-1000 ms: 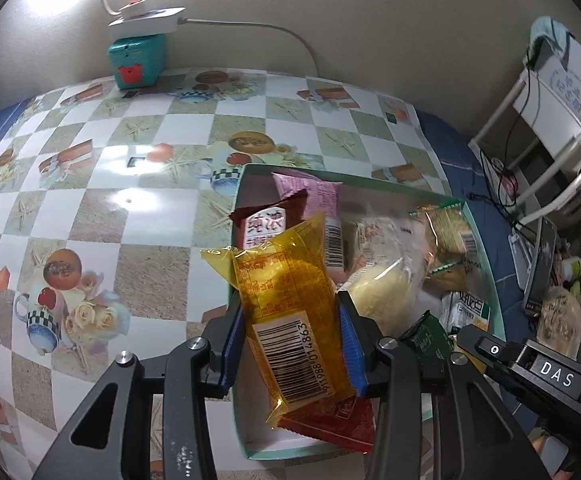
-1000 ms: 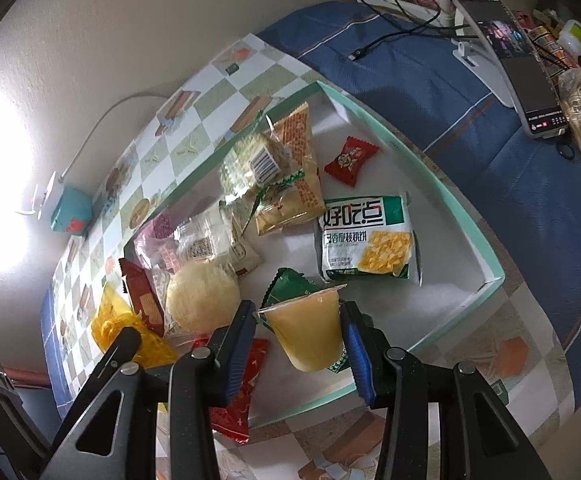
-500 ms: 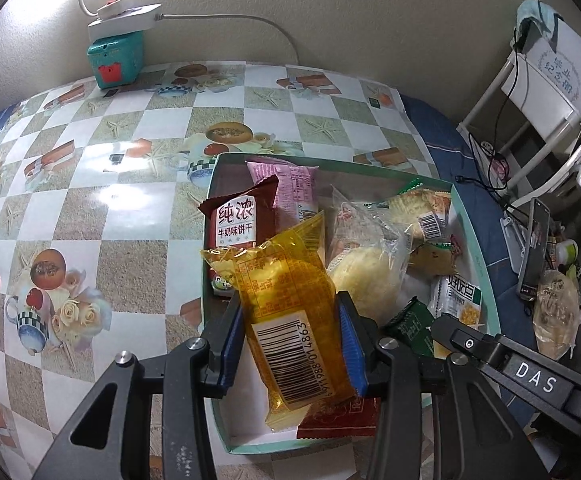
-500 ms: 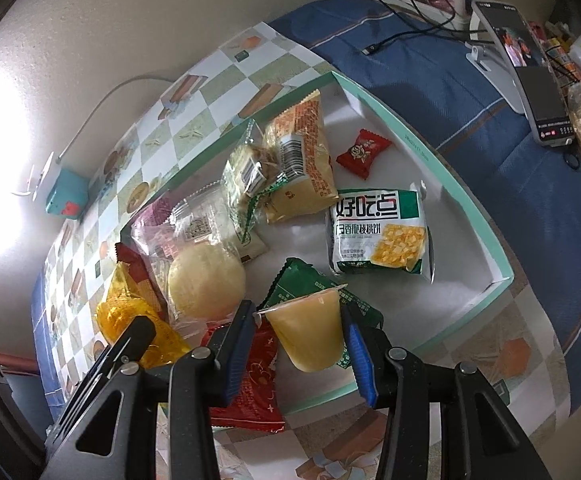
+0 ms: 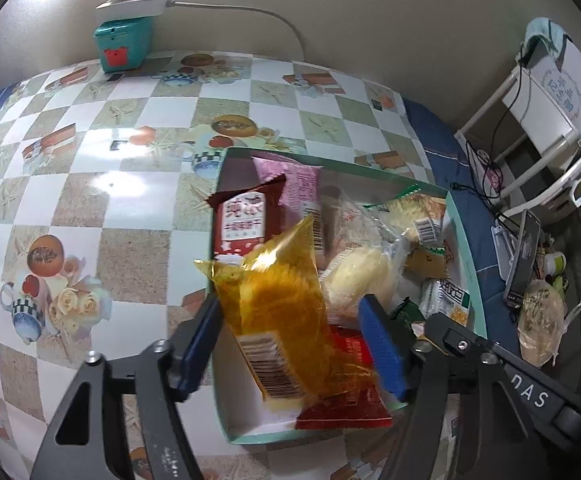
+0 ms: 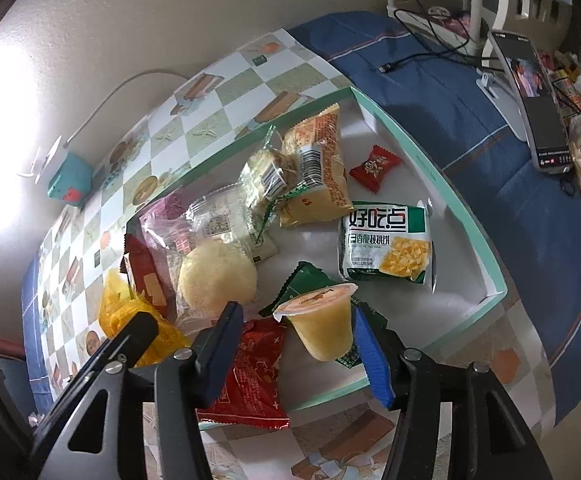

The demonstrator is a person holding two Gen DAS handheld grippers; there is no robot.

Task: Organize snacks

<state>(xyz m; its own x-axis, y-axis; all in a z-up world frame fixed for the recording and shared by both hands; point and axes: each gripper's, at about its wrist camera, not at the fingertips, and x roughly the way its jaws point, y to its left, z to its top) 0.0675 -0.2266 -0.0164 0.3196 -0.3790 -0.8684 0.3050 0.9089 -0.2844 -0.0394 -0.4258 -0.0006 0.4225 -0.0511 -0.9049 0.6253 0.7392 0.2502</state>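
The left gripper had its jaws opening, blue pads clear of the yellow snack packet lying between them over the near end of the teal-rimmed box, while the right gripper had its jaws opening around the jelly cup, its right pad just beside the cup wall and contact uncertain. The box held a red packet, a dark green packet, a green-and-white biscuit pack, a round pale cake, a maroon wafer pack, a pink packet and a small red candy. The yellow packet's print was blurred, and the red packet was partly hidden under it.
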